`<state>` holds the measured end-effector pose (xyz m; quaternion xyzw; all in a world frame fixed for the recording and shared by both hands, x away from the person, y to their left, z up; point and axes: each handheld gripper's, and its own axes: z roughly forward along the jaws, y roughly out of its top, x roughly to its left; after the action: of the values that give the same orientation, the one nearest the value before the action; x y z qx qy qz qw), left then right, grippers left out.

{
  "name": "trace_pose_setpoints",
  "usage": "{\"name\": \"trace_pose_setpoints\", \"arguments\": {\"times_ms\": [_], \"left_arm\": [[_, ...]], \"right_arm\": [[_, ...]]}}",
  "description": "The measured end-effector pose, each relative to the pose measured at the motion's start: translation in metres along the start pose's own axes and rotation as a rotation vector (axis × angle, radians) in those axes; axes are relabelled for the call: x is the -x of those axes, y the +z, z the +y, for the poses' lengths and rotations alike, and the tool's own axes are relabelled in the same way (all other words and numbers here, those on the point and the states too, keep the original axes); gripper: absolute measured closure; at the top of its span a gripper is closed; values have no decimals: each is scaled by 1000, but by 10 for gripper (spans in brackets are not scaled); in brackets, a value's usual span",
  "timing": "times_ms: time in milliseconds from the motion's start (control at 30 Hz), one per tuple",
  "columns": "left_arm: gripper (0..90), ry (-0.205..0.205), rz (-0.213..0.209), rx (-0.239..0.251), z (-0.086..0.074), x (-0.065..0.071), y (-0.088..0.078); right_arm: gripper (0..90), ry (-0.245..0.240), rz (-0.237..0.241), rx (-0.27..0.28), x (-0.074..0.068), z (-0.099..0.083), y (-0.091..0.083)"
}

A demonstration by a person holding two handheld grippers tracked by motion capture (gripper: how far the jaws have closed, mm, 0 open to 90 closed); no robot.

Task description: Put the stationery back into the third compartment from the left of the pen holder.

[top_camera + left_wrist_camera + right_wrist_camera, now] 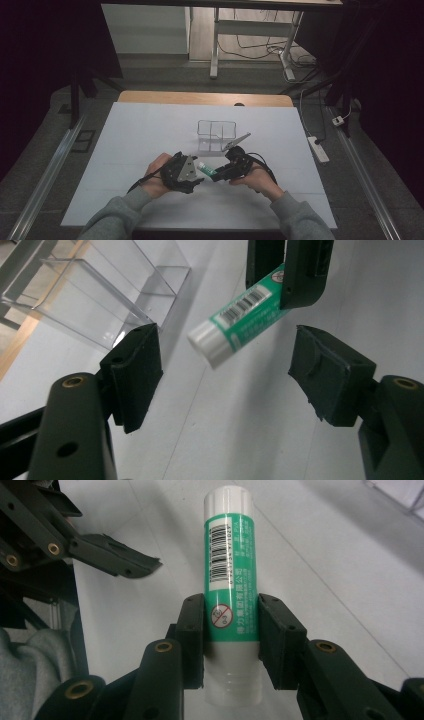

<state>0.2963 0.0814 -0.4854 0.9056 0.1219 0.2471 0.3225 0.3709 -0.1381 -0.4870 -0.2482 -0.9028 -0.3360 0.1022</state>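
High view: right gripper (pixel 216 175) clamps the glue stick (pixel 205 170); left gripper (pixel 197 181), jaws apart, at its 8 o'clock, clear organiser (pixel 216 134) at 12.

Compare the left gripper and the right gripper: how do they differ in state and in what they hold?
The right gripper is shut on the green glue stick, pads pressing its sides; the left gripper stands open and holds nothing. The stick's white cap points between the left jaws, untouched. Both have black jaws and are held above the white table.

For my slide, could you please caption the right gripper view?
Right hand-held gripper shut on a green-and-white glue stick, cap pointing away, above the white table.
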Motion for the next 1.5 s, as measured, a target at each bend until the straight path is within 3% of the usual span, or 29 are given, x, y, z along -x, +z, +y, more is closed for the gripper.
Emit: {"name": "trace_pose_setpoints", "arguments": {"times_ms": [233,300,400,467,500,767,900,1033,1200,1500], "left_arm": [[327,50,-37,-33,-2,2,12],[342,66,-30,-47,-1,3,15],[385,93,-7,-61,-1,6,20],[444,125,5,-70,0,8,21],[463,162,20,-95,0,8,20],[606,207,-2,-115,-3,7,19],[646,193,-21,-95,-4,6,18],[654,146,-31,-55,-7,3,17],[656,76,-22,-35,-14,-5,16],[656,-76,-15,29,-28,-25,7]], "right_arm": [[645,-23,13,-18,-3,3,6],[645,-27,8,-12,-3,4,6],[645,-33,55,-25,-3,4,6],[645,-36,69,-21,-4,4,6],[645,-34,72,-19,-4,5,5],[633,-23,92,33,-2,5,-5],[548,-5,98,89,0,5,-12],[466,-17,70,137,-2,6,-16],[363,-49,-3,258,-5,5,-26],[315,-140,-138,431,-9,-5,-40]]}}
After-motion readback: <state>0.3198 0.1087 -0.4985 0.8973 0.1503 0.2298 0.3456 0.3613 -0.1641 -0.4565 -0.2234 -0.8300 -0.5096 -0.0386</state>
